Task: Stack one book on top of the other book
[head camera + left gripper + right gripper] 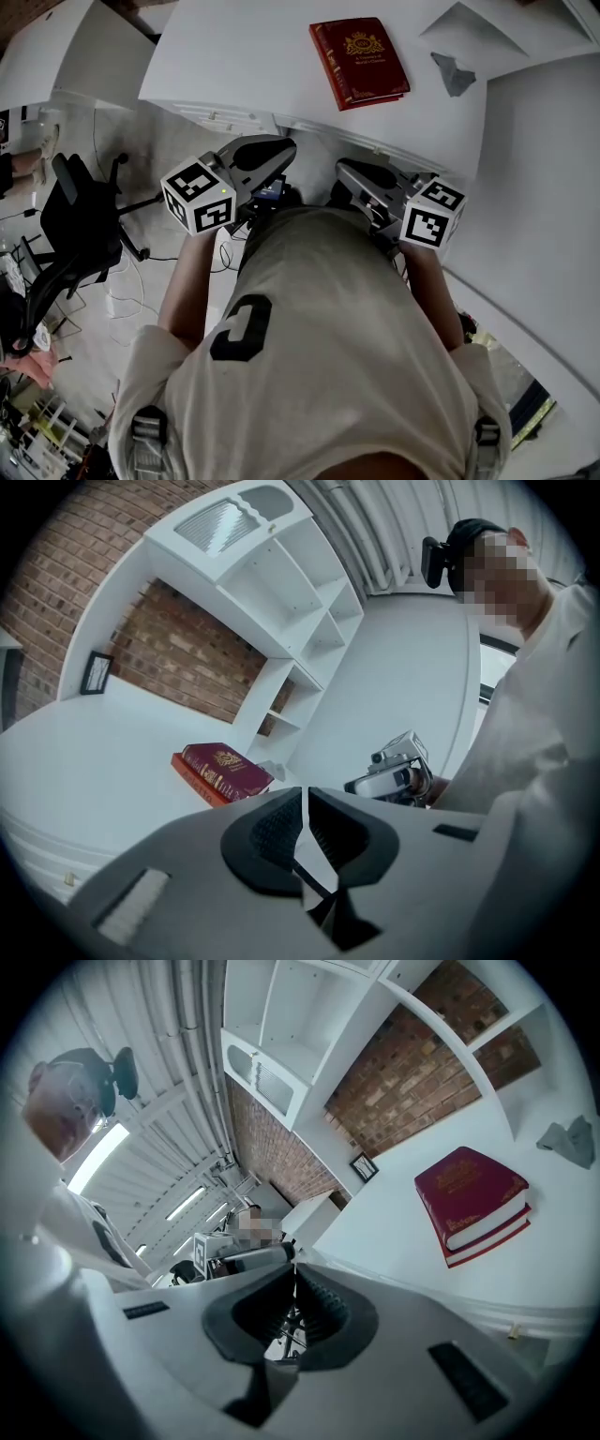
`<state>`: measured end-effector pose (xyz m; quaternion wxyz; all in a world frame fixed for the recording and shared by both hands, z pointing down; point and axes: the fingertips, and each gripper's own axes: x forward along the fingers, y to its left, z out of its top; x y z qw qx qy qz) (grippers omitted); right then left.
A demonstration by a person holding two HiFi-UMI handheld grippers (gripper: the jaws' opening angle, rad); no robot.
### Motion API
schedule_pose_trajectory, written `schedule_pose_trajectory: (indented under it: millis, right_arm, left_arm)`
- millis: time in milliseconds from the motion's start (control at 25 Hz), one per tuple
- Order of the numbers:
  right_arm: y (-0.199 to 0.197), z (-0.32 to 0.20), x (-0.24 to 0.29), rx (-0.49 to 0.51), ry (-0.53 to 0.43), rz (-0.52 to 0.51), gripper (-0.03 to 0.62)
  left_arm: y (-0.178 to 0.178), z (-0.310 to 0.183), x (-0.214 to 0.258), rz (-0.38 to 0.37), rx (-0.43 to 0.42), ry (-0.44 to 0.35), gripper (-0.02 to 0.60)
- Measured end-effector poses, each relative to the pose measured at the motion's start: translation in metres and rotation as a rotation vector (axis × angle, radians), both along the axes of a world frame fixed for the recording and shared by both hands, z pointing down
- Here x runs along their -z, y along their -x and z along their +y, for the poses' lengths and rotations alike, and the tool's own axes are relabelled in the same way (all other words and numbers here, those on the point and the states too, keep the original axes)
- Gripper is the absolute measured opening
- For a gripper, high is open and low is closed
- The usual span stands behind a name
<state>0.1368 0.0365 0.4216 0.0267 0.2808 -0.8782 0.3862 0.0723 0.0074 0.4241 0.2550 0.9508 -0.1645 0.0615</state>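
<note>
The dark red hardcover book with a gold crest [359,61] lies flat on top of the thinner orange-red book [489,1241], of which only the spine and lower edge peek out. The pair sits on the white round counter [234,56], in from its near edge and beside a small grey crumpled scrap [453,73]. So the stack looks made. The left tool [307,797] has its ribbed black pads pressed together with nothing between them. The right tool [294,1274] is likewise closed and empty. Both are held close to the person's chest, well apart from the books. The remaining risk is probably a needless return: a closed tool swept in over the counter could catch the upper cover and slide it askew. It could also push both books toward the rim. The top book seems squarely seated, though its far edge cannot be checked from these views.
</note>
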Motion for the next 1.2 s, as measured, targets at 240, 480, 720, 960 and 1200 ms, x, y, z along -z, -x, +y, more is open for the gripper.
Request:
schedule_pose_trajectory:
  millis: [240,480,720,960,1200]
  right_arm:
    - [0.01,0.002,0.0,0.0,0.005,-0.016,0.008]
    - [0.018,0.002,-0.001,0.019,0.003,-0.028,0.006]
    - [0.026,0.006,0.002,0.031,0.001,-0.039,0.006]
    - [0.027,0.007,0.004,0.023,-0.004,-0.048,0.006]
    - [0.03,0.008,0.006,0.027,-0.009,-0.049,0.006]
  left_arm:
    - [0.013,0.002,-0.001,-0.008,0.018,-0.011,0.02]
    - [0.025,0.002,-0.001,0.019,0.066,-0.007,0.021]
    - [0.036,0.01,-0.005,-0.005,0.084,-0.007,0.02]
    - [0.038,0.013,0.006,0.05,0.097,-0.021,0.02]
    - [0.043,0.014,0.0,-0.007,0.103,-0.03,0.02]
